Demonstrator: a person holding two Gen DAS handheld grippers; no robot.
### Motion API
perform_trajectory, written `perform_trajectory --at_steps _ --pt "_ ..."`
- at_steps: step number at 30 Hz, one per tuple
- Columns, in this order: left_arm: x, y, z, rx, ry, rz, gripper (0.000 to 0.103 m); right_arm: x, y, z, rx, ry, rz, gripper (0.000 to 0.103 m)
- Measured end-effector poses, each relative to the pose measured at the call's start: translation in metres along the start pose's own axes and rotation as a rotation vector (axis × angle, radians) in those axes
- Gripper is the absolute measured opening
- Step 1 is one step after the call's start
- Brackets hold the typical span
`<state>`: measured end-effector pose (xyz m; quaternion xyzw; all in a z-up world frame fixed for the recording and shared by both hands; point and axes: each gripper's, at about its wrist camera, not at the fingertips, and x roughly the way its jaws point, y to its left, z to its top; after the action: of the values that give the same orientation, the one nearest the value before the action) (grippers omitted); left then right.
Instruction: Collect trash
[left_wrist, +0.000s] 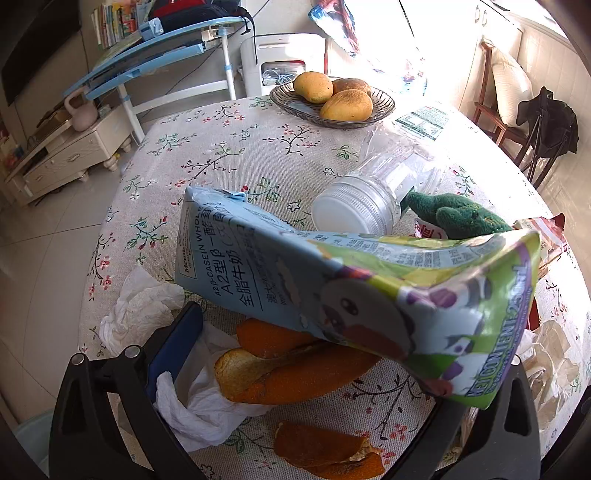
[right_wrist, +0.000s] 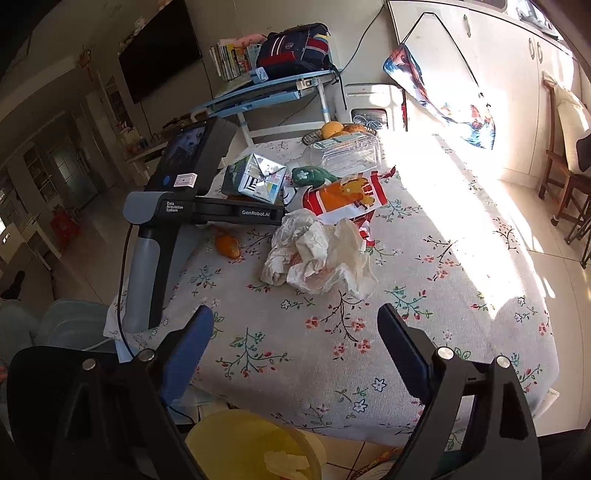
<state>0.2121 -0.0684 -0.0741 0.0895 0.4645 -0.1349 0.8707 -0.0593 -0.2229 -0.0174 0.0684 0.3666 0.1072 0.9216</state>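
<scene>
My left gripper (left_wrist: 303, 369) has a milk carton (left_wrist: 332, 291) lying across its fingers, lifted above the floral tablecloth (left_wrist: 229, 147); its right end sits at my right finger, but my blue left pad (left_wrist: 173, 347) stands apart from it, so I cannot tell whether I truly clamp it; beneath it lie orange peels (left_wrist: 291, 373) and a crumpled white tissue (left_wrist: 199, 406); behind it a clear plastic bottle (left_wrist: 373, 195) lies on its side, touching a green plush toy (left_wrist: 458, 214); a bowl of mangoes (left_wrist: 332, 98) stands well beyond. My right gripper (right_wrist: 295, 354) hangs with jaws wide apart, gripping nothing, over the table edge; crumpled paper wrappers (right_wrist: 317, 254) lie ahead, a red-and-orange snack bag (right_wrist: 343, 195) just behind them; a yellow bin (right_wrist: 255, 446) sits below.
</scene>
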Motion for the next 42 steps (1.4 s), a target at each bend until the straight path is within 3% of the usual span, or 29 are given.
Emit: perform_trajectory --at_steps 14,42 --pt "0.0 0.0 -0.001 0.0 0.0 0.0 0.096 0.002 -0.011 -0.007 0.01 0.01 -0.078 0.087" --pt "0.0 0.0 -0.001 -0.001 0.0 0.0 0.097 -0.005 -0.017 -0.006 0.042 -0.011 -0.05 0.088"
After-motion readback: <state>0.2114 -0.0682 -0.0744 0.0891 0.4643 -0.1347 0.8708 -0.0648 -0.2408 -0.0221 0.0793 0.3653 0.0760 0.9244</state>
